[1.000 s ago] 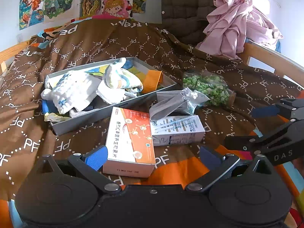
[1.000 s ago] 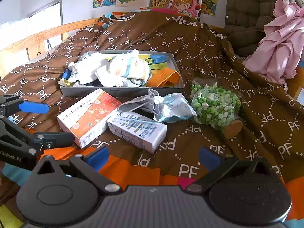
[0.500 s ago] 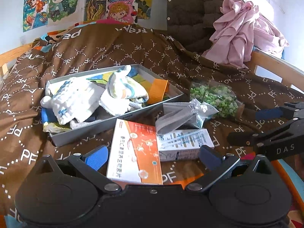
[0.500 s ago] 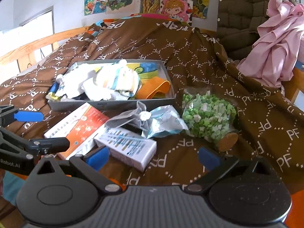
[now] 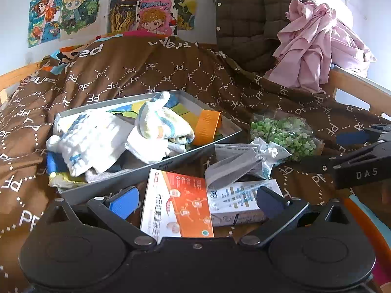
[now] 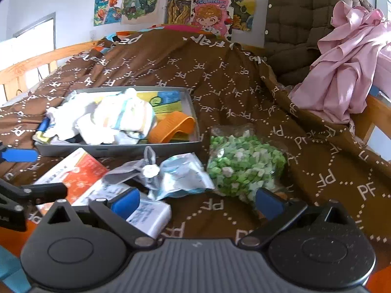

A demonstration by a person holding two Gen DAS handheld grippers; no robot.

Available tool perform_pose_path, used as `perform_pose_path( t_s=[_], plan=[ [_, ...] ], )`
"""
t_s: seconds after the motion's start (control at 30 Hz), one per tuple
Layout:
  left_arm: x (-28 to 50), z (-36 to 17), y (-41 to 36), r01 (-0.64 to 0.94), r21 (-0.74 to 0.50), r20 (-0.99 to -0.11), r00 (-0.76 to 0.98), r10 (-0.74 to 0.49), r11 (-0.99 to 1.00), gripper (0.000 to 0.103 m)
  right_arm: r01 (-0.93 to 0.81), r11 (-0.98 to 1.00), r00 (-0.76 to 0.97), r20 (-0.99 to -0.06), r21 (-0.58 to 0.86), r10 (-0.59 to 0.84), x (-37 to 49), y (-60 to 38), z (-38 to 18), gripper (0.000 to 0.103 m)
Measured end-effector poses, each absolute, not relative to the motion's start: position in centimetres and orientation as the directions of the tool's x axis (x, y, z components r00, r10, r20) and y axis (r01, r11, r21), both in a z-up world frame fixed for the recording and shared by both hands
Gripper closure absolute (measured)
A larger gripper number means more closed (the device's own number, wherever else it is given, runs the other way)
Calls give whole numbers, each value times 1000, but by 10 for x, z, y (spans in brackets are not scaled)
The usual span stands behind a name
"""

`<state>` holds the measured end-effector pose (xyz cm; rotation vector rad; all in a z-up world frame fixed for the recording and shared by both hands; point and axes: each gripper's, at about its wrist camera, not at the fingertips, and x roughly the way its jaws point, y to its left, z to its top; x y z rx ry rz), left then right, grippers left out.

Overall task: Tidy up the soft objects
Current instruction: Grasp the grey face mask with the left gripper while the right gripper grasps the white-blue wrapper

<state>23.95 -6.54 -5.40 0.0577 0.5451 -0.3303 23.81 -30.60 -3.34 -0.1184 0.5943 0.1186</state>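
Bed scene with two hand-held grippers above scattered soft goods.

Brown patterned quilt [image 5: 151,73] covers a wooden-framed bed; cartoon posters [image 5: 107,9] hang on the wall behind, and a pink garment [image 5: 315,46] is draped at the far right. Grey tray [image 5: 117,183] lies on the quilt, its long axis running from near left to far right in the left wrist view, and holds white cloths [image 5: 97,136], a striped towel [image 5: 161,122] and an orange band [image 5: 207,127]. Just in front of it lie an orange-and-white box [image 5: 180,207], a white box [image 5: 239,202] and a grey mask packet [image 5: 234,163]; a bag of green pieces [image 6: 244,166] sits to the right. Left gripper [image 5: 195,199] is spread wide, its fingers either side of the two boxes; right gripper [image 6: 198,200] is likewise spread wide, holding nothing.
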Motion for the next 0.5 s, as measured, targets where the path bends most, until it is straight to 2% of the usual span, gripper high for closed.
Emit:
perform_pose_path(
  t_s=[0.23,0.5],
  plan=[
    [264,-58,-73,339,-60,-527,788,-319,939,1,-152,977,825,-564,-152,41,261,-314,-52,0],
    [282,-68,-92,433,-17,-525,763,-376,901,1,-262,945,816,-568,-197,108,284,-318,-64,0]
  ],
)
